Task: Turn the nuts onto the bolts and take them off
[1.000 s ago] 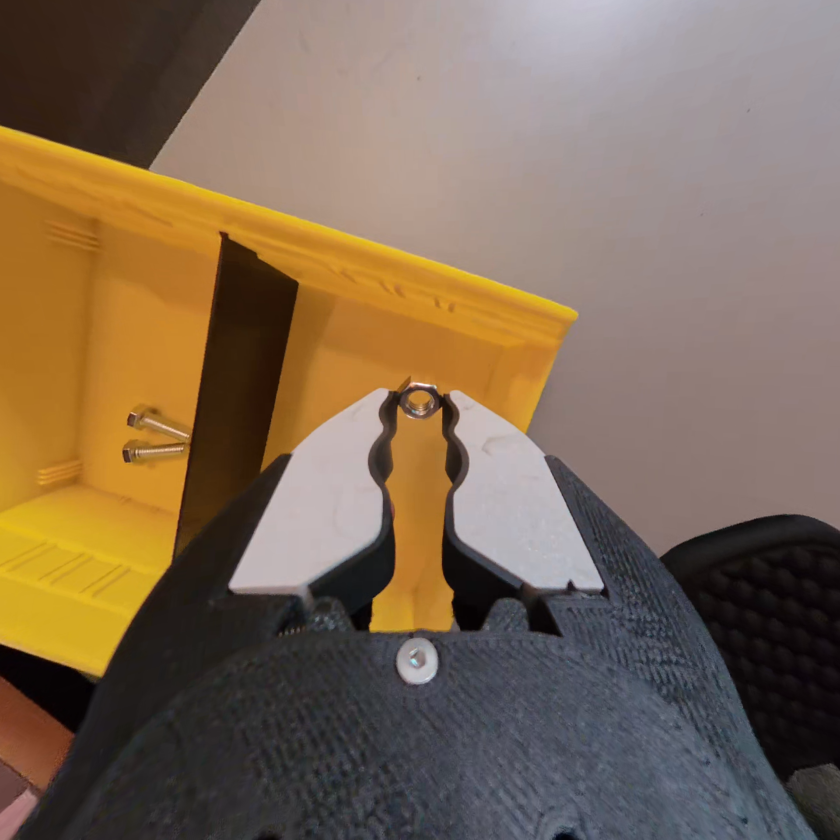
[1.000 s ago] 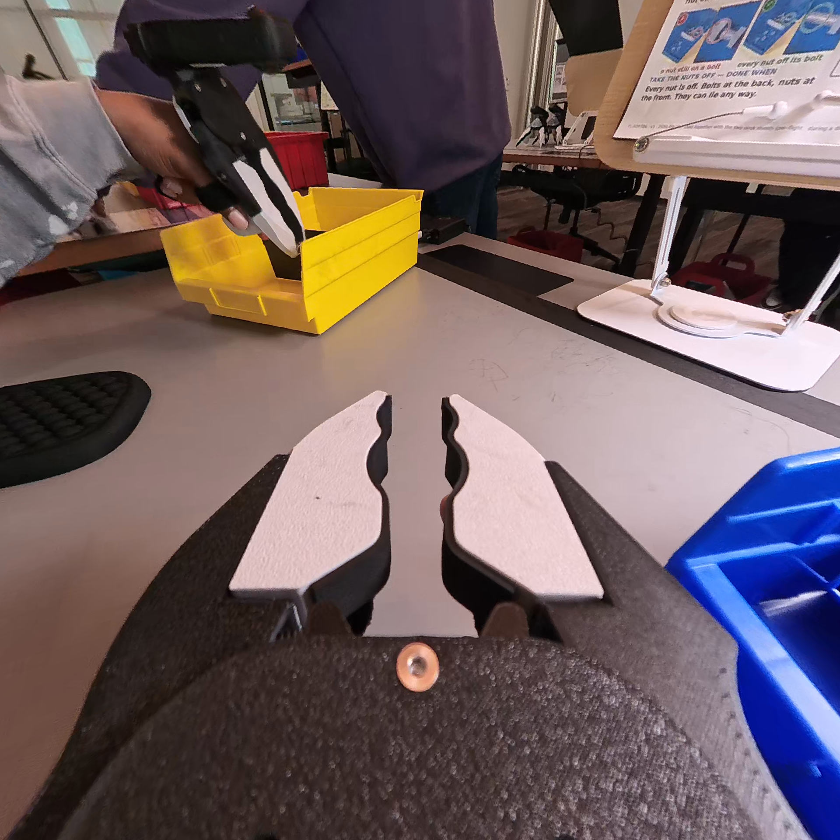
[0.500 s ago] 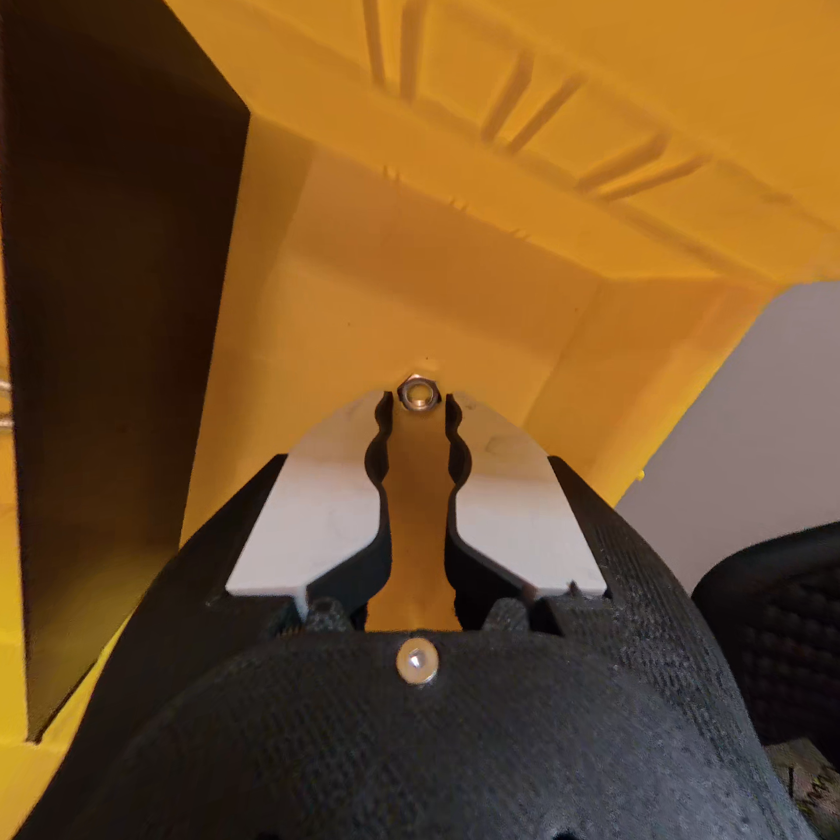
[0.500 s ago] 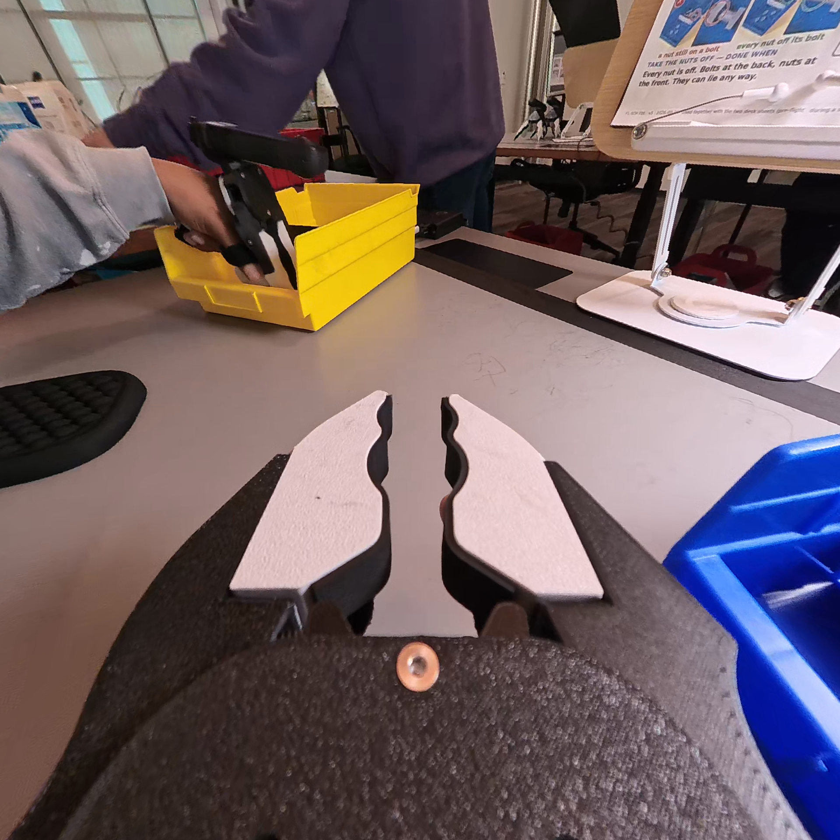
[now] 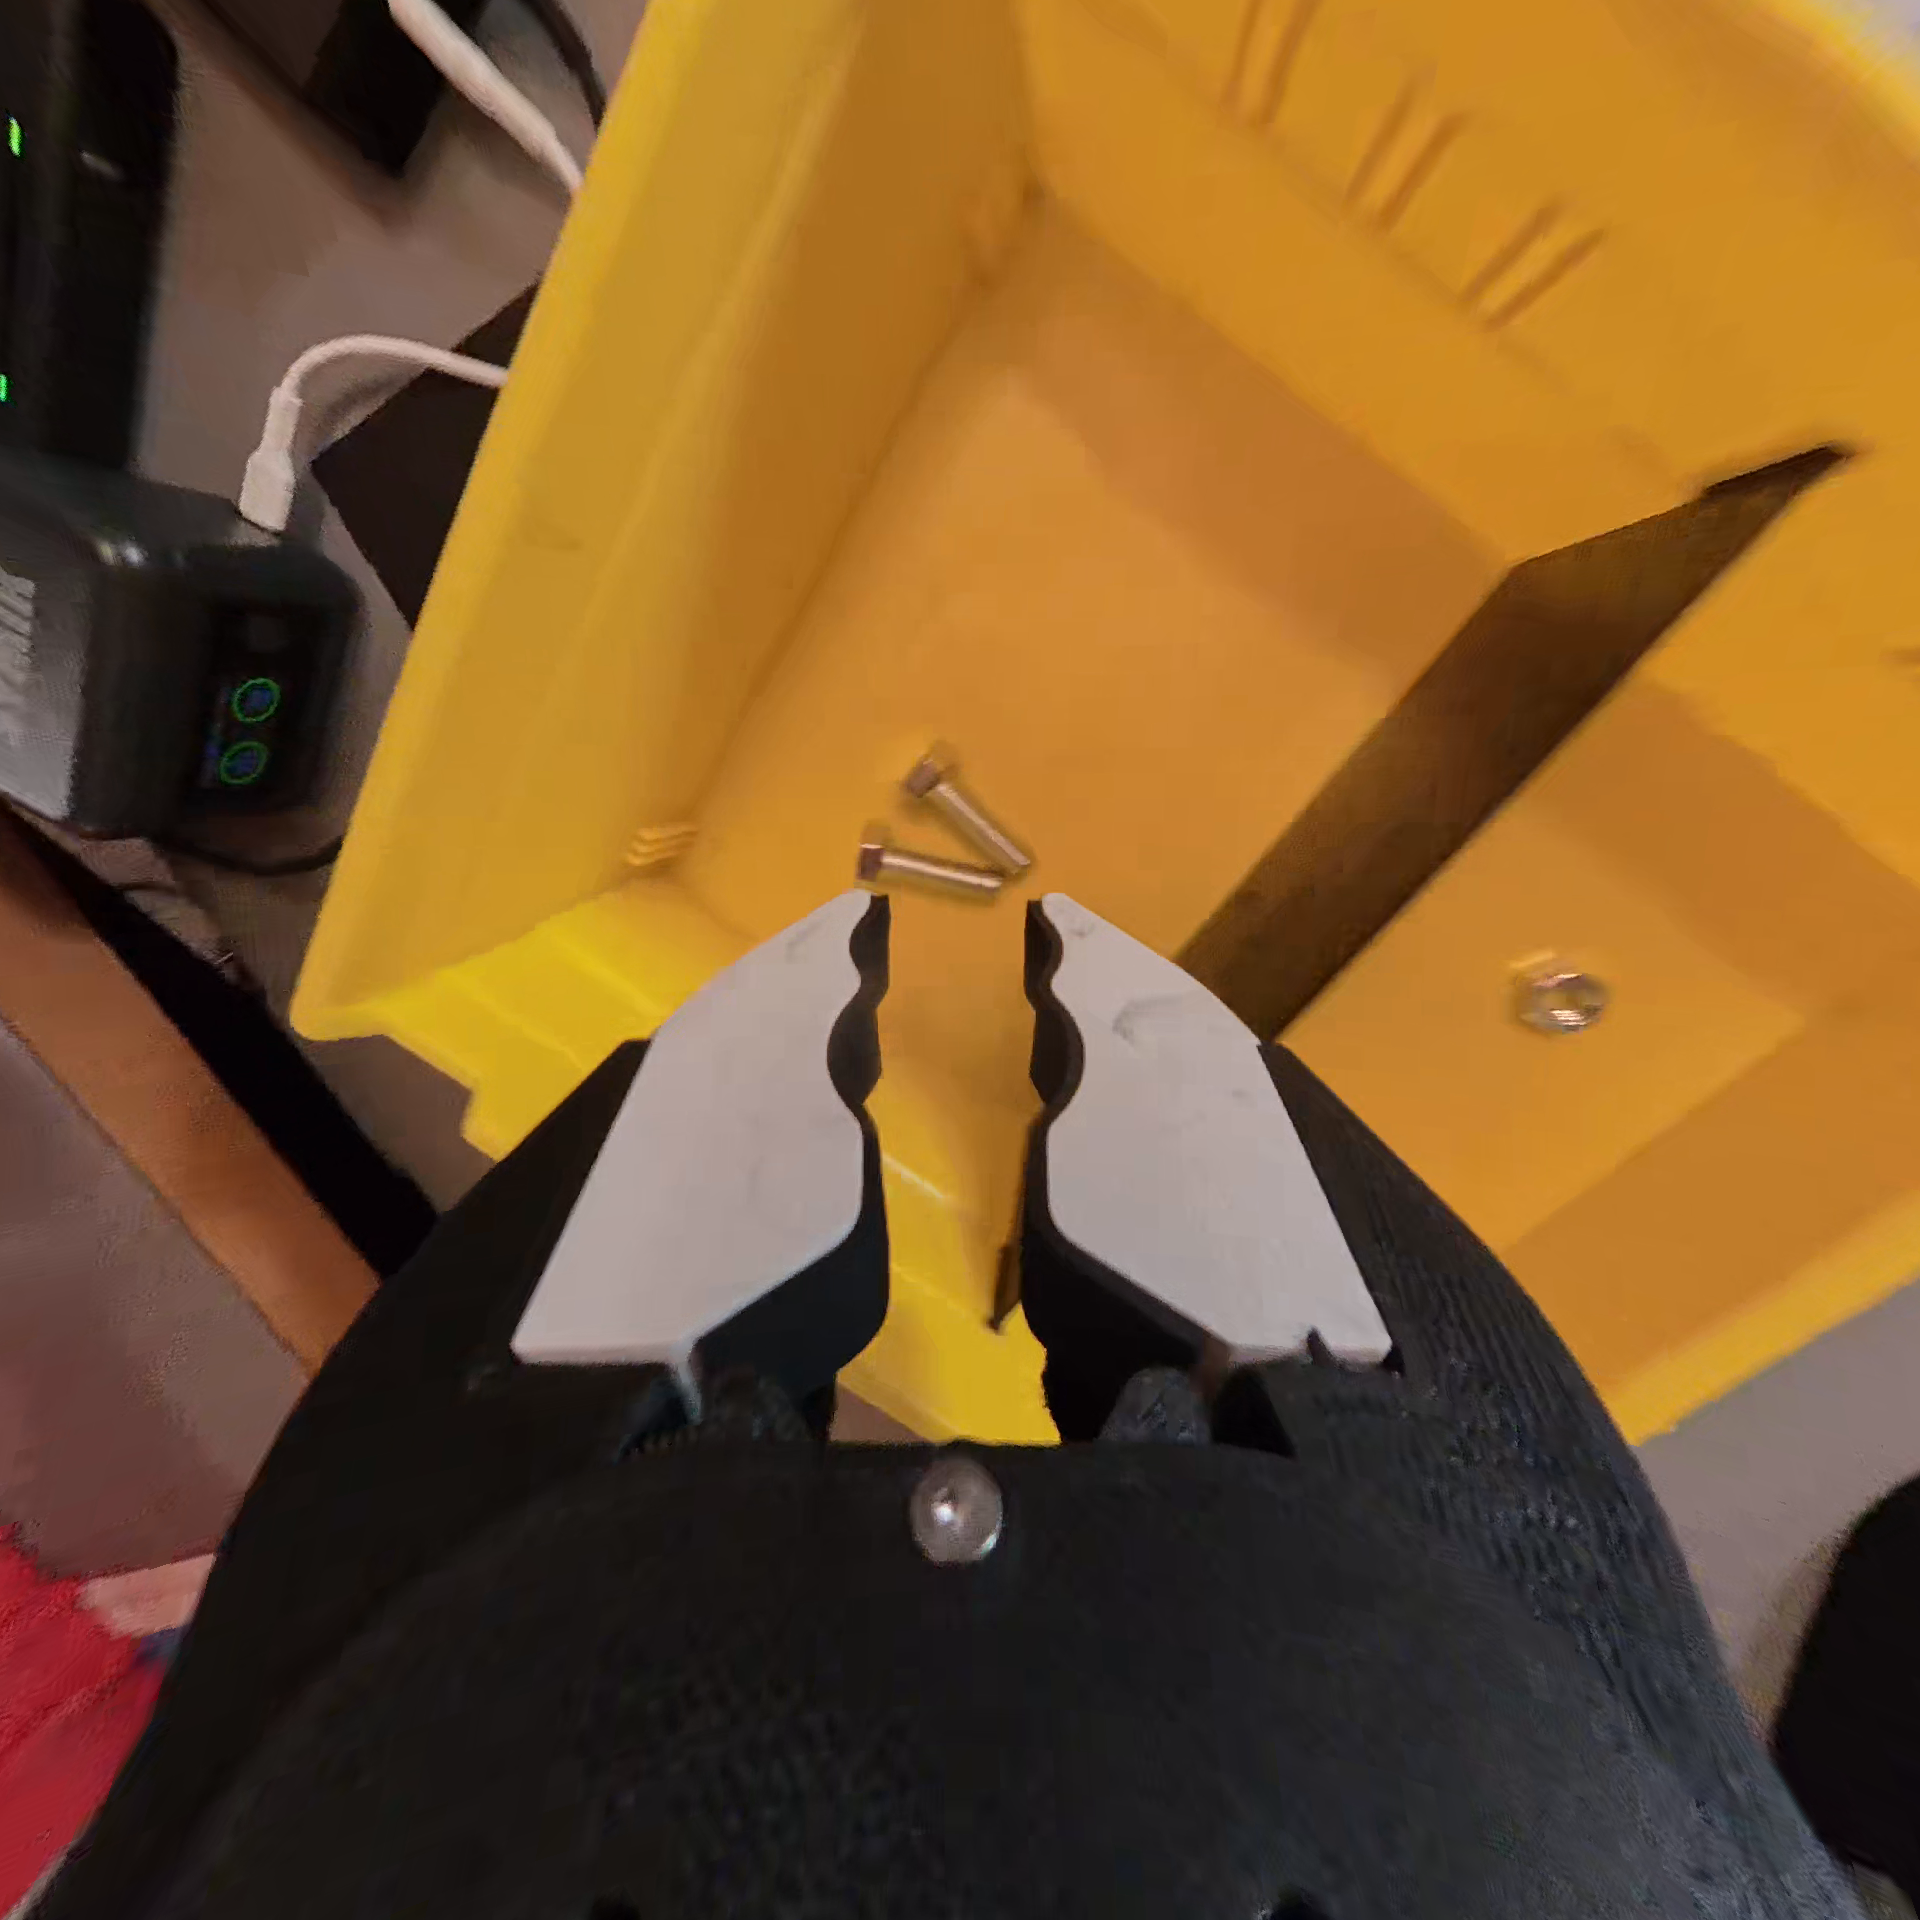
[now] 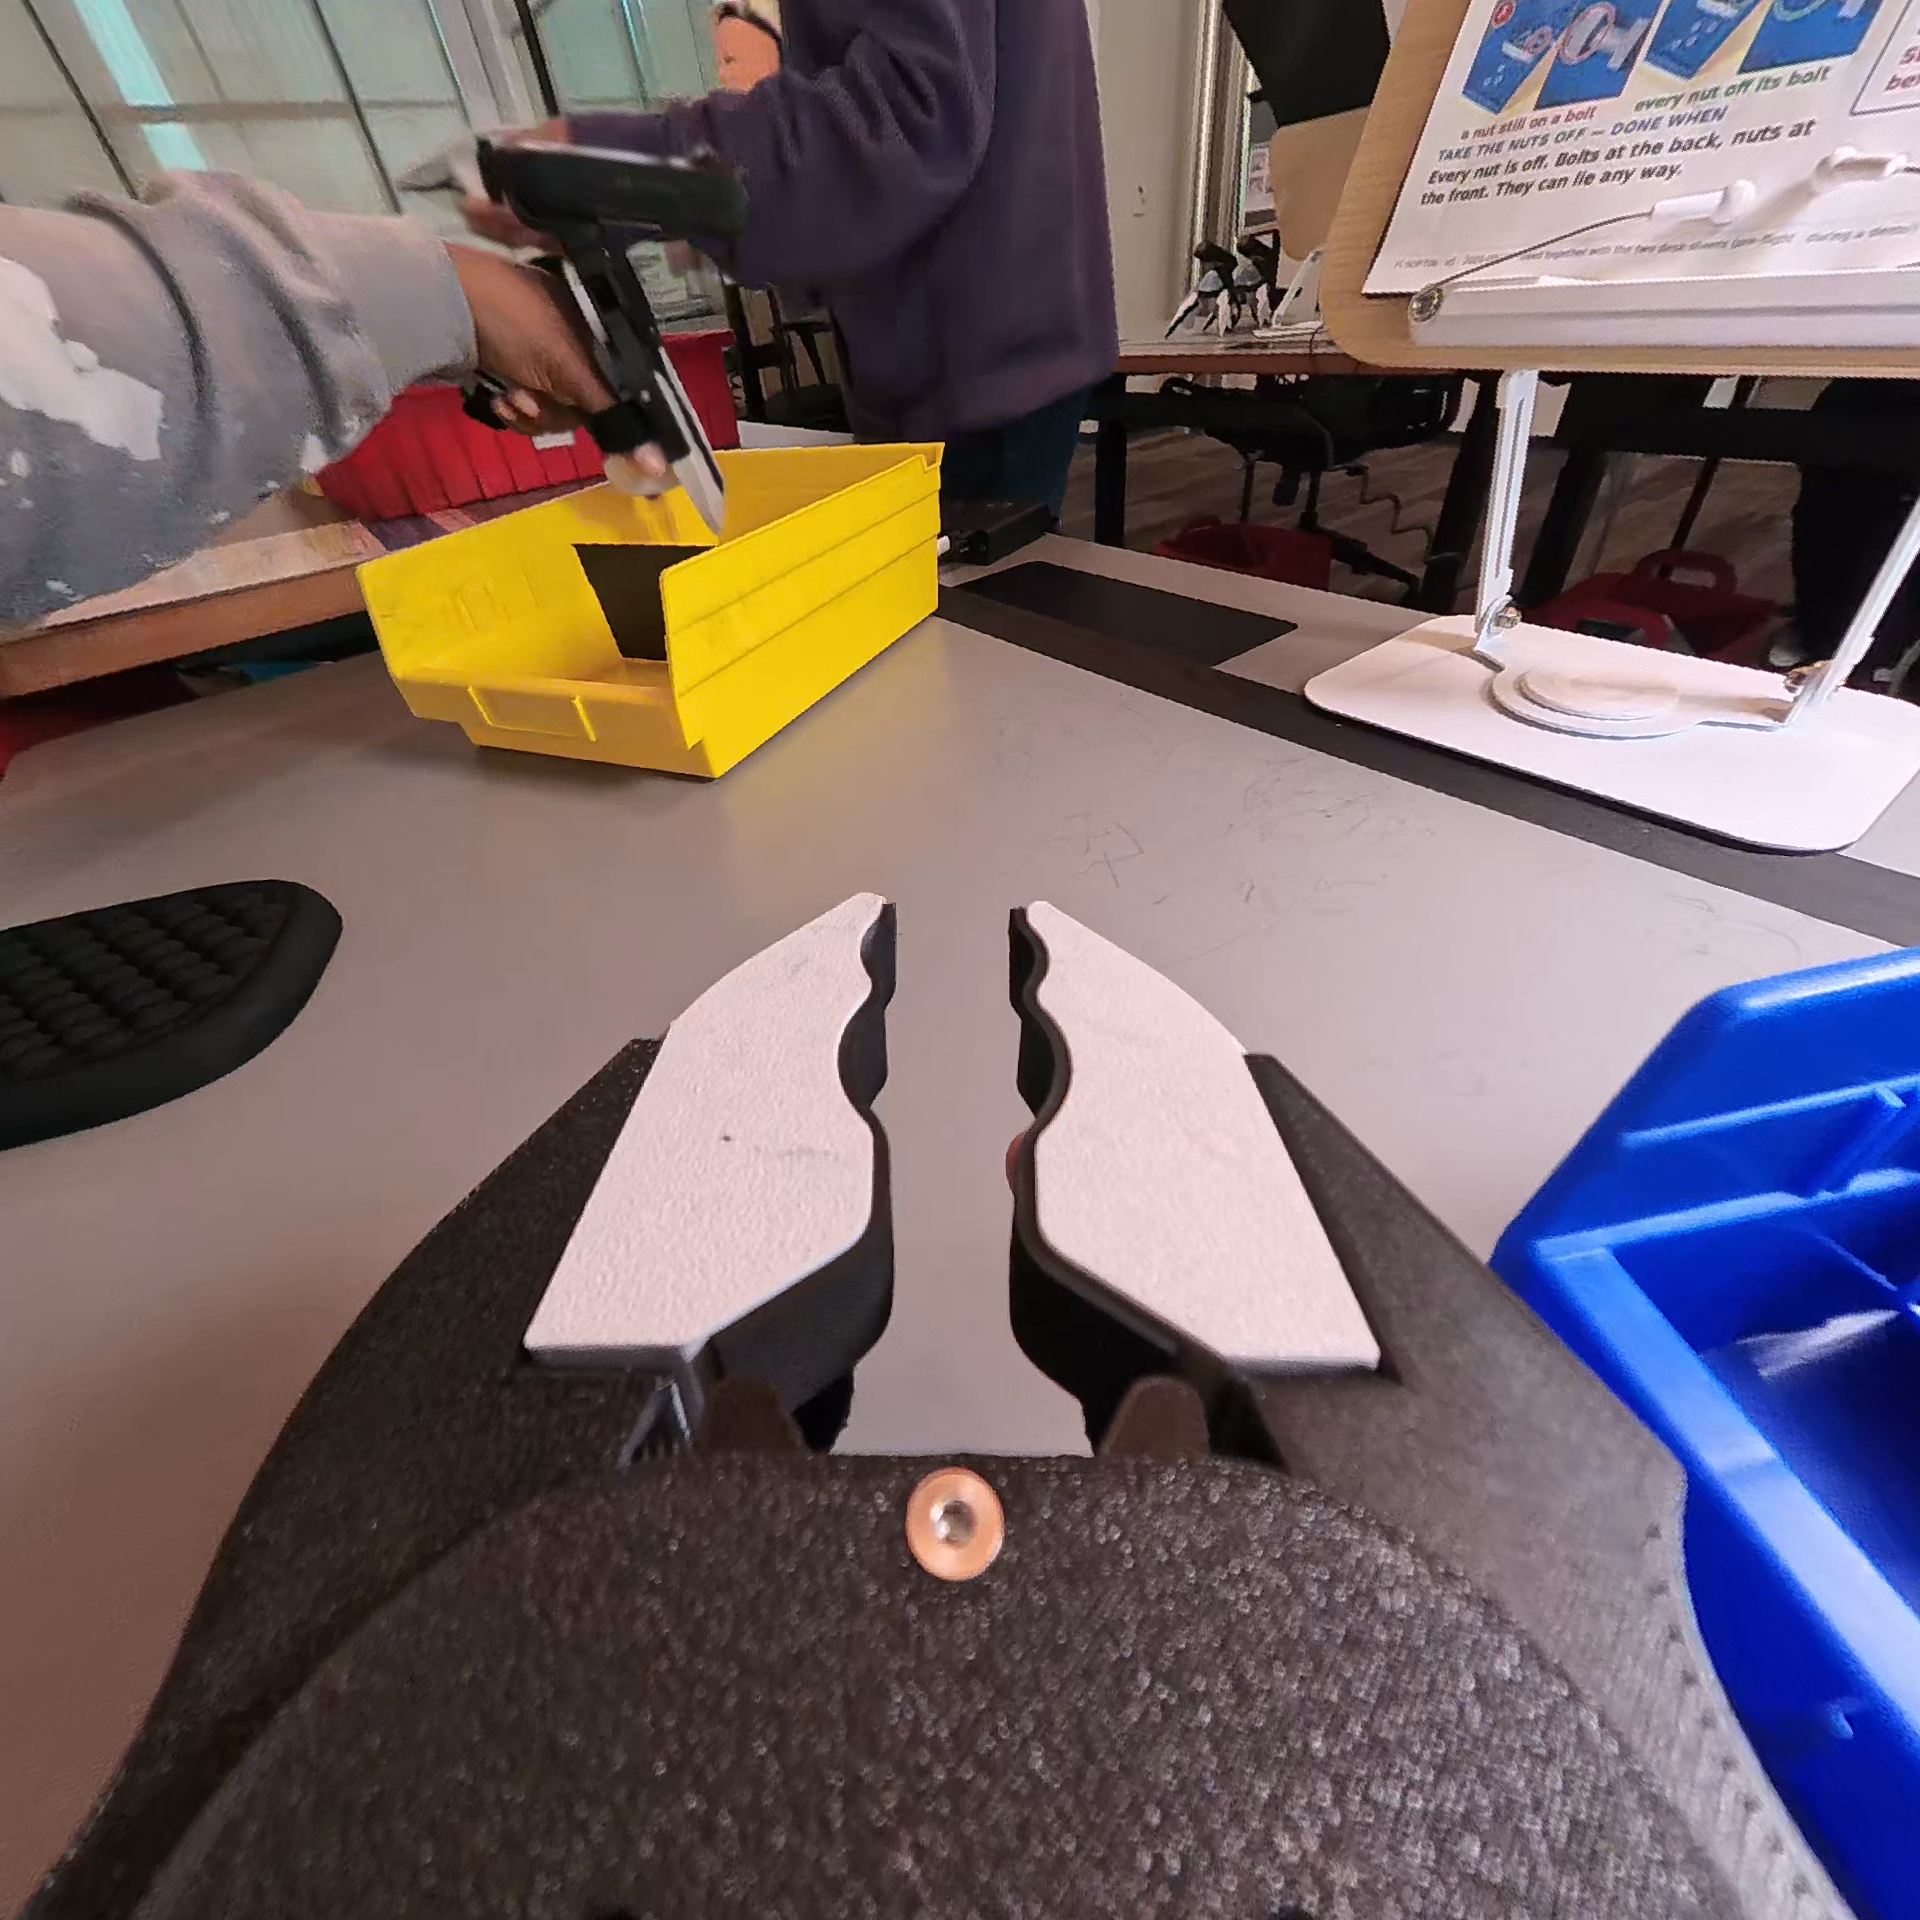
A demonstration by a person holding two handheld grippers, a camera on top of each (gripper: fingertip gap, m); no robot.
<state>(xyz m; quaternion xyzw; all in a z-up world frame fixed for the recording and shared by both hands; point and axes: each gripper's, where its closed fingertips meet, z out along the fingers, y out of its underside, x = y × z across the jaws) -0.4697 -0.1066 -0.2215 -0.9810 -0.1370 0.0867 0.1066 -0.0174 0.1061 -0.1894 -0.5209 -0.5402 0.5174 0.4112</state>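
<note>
In the left wrist view, the left hand-held gripper (image 5: 956, 906) hangs over the yellow bin (image 5: 727, 436), a moulded plastic box with ribbed walls and a smooth floor. Its fingers, white-faced with scalloped black rubber inner edges, stand a little apart with nothing between them. A flat black divider (image 5: 1496, 790) splits the bin into two compartments. Two small silvery hex-head bolts (image 5: 951, 847) lie in one compartment, just beyond the fingertips, their shanks meeting in a narrow V. A single shiny hex nut (image 5: 1555, 1000) lies flat on the floor of the other compartment, across the divider from the bolts. A black device (image 5: 197, 686) with a white cable sits outside the bin.

In the right wrist view, the right hand-held gripper (image 6: 951, 914) is low over the grey counter (image 6: 1143, 831), its pebbled white fingers slightly parted and empty. Far ahead, the left hand-held gripper, gripped by a hand (image 6: 530, 343) in a grey sleeve, points down into the bin. A knobbly black pad (image 6: 135, 987) lies left, a glossy blue bin (image 6: 1704, 1195) right, a white stand (image 6: 1621, 727) beyond.
</note>
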